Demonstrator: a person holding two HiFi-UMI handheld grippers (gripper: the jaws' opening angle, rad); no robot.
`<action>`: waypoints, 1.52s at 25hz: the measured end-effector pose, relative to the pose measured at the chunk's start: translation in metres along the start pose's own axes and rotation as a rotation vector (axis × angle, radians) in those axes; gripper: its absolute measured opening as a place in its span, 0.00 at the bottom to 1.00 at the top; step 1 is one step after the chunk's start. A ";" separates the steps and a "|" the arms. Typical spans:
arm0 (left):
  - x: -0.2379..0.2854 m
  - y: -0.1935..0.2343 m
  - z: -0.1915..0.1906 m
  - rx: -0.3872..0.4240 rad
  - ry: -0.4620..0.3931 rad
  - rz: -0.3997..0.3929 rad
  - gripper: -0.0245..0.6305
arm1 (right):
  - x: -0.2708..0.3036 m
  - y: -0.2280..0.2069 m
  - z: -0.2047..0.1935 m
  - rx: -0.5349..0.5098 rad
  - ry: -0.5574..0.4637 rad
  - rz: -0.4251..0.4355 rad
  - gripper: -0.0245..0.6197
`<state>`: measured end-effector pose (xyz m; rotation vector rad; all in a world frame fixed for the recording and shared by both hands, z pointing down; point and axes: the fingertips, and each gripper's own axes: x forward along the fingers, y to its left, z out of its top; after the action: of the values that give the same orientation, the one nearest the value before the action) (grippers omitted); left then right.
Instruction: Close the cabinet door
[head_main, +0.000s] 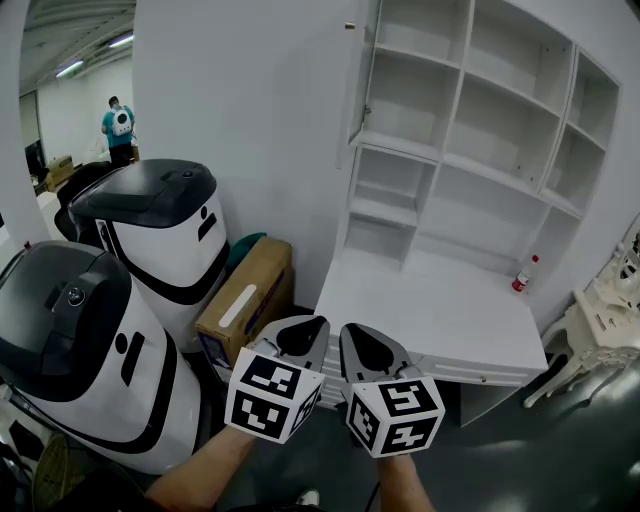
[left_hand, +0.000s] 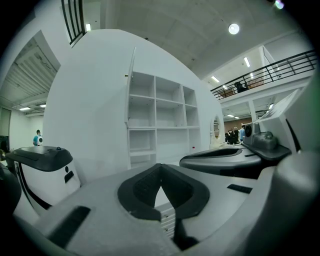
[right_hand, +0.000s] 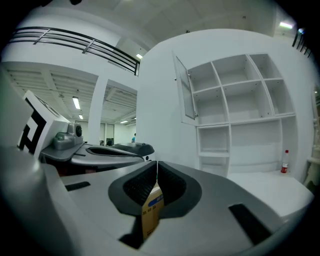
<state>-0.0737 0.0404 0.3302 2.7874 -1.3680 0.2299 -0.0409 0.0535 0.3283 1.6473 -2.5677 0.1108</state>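
The cabinet (head_main: 470, 130) fills the upper right of the head view. It is a matt white unit of square and oblong shelf compartments above a flat white counter (head_main: 420, 310). The door (head_main: 360, 75) is a clear pane in a thin white frame. It sits at the top left compartment and stands swung out, away from the shelves. In the right gripper view, the door (right_hand: 185, 92) hangs open at the upper centre.

A small bottle (head_main: 522, 275) with a red cap stands upright at the back right of the counter, against the cabinet wall.

Left of the counter, a brown cardboard box (head_main: 245, 300) with a pale tape strip along its top lies on the floor. Beside it, at the left of the frame, are two rounded, glossy white machines (head_main: 160, 240) with black tops. A carved white chair (head_main: 605, 300) shows at the right edge, and a person (head_main: 120, 125) stands far off at the upper left.

Both grippers sit side by side at the lower centre, well apart from the door. Each is smooth grey plastic with ribbed black pads.

The left gripper (head_main: 305, 335) has its fingers (left_hand: 142, 187) drawn together at the tips, with nothing between them. The right gripper (head_main: 358, 345) has its fingers (right_hand: 137, 187) closed to a slit, through which a sliver of the box shows behind.
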 end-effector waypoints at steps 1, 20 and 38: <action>0.006 0.001 0.000 -0.001 0.003 0.007 0.05 | 0.004 -0.005 0.000 0.000 0.001 0.008 0.07; 0.062 0.017 0.016 -0.005 -0.002 0.105 0.05 | 0.048 -0.049 0.016 -0.023 -0.009 0.101 0.07; 0.129 0.070 0.042 -0.001 -0.053 0.096 0.05 | 0.115 -0.083 0.055 -0.057 -0.078 0.094 0.07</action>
<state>-0.0465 -0.1075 0.3045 2.7492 -1.5152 0.1593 -0.0151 -0.0905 0.2881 1.5414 -2.6796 -0.0209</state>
